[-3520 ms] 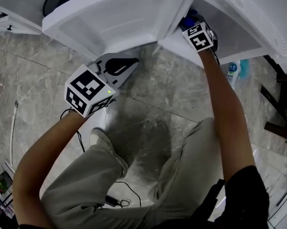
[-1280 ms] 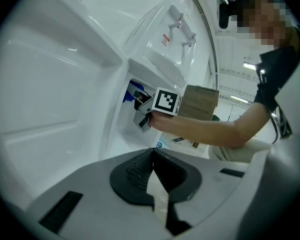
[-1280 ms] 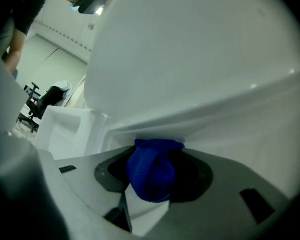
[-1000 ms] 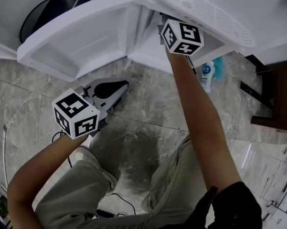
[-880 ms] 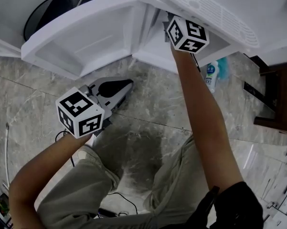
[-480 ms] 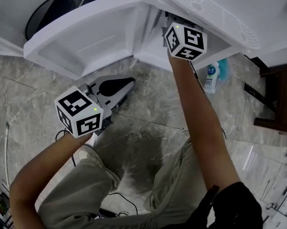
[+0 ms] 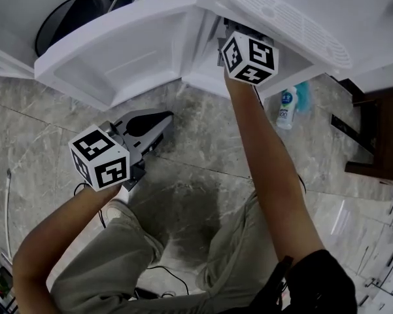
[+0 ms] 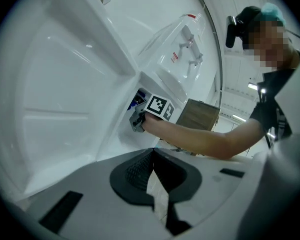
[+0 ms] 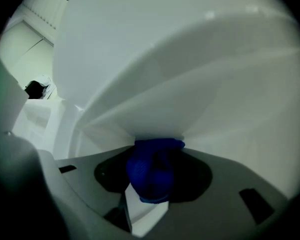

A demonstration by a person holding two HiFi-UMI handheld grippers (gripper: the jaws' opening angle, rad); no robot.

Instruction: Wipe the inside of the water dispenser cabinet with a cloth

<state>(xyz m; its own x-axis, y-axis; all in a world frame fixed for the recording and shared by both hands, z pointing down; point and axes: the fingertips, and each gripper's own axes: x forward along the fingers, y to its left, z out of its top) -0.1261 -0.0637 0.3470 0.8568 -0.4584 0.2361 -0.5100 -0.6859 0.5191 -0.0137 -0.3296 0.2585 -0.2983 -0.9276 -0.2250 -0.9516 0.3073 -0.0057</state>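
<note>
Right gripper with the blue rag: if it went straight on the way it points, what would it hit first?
The cabinet's white inner wall. The blue cloth clamped in the right gripper already seems to touch it, though depth is hard to judge here.

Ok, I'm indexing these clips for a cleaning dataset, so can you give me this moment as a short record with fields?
place: water dispenser, its cabinet door swung open, marble floor below
left gripper: jaws together, nothing between them, outside the cabinet, below the door
right gripper: inside the cabinet opening, jaws closed on the blue cloth
blue cloth: bunched, its front end against a white inner surface
also there: bottle on the floor beside the dispenser
</note>
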